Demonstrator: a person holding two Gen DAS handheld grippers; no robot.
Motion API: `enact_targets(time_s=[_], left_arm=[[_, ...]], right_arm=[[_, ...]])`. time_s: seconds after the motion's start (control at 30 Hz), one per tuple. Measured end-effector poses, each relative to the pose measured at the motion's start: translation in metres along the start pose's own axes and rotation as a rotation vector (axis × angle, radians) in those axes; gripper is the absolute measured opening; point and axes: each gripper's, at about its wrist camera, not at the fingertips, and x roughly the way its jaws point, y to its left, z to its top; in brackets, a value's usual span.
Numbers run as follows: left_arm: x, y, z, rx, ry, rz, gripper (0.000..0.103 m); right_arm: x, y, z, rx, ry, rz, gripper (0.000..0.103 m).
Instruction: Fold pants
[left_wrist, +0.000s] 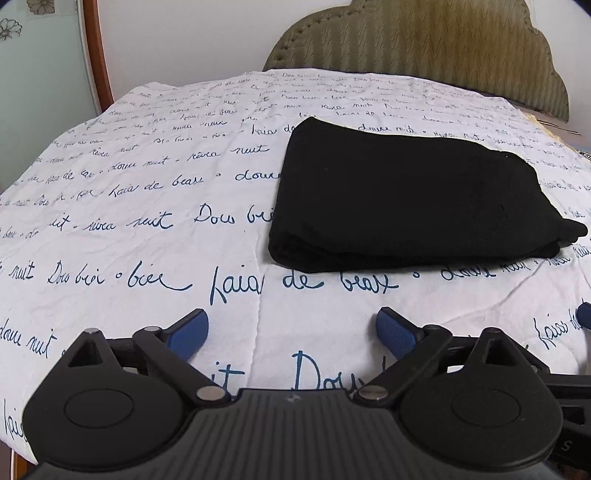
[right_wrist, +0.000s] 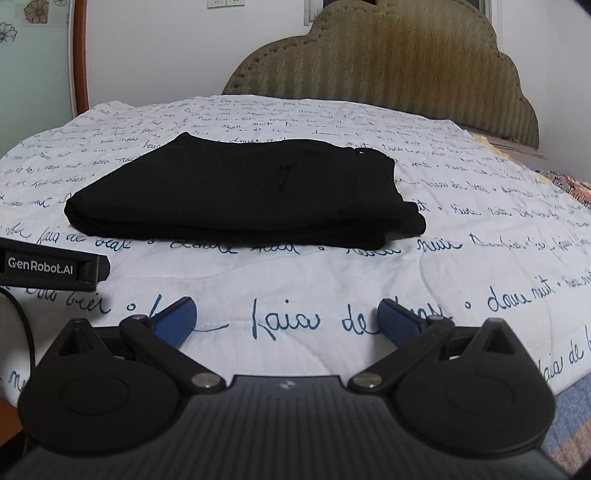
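The black pants (left_wrist: 402, 199) lie folded into a compact rectangle on the white bedspread with blue handwriting (left_wrist: 147, 229). In the right wrist view the pants (right_wrist: 243, 195) sit ahead and slightly left. My left gripper (left_wrist: 291, 328) is open and empty, low over the bedspread, short of the pants' near edge. My right gripper (right_wrist: 286, 321) is open and empty, also short of the pants. The left gripper's body (right_wrist: 48, 267) shows at the left edge of the right wrist view.
A padded olive headboard (right_wrist: 388, 66) stands behind the bed. A wood-framed panel with flower decals (left_wrist: 44, 74) is at the left. A patterned blanket (right_wrist: 569, 188) shows at the bed's right side. The bed's near edge is just below the grippers.
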Motion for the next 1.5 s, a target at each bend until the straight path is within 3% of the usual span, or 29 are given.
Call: enact_targets(time_s=[1.5], left_arm=[[0.0037, -0.0002, -0.0021, 0.013, 0.0, 0.007, 0.103]], right_arm=[[-0.0012, -0.0055, -0.0002, 0.024, -0.005, -0.007, 0.103]])
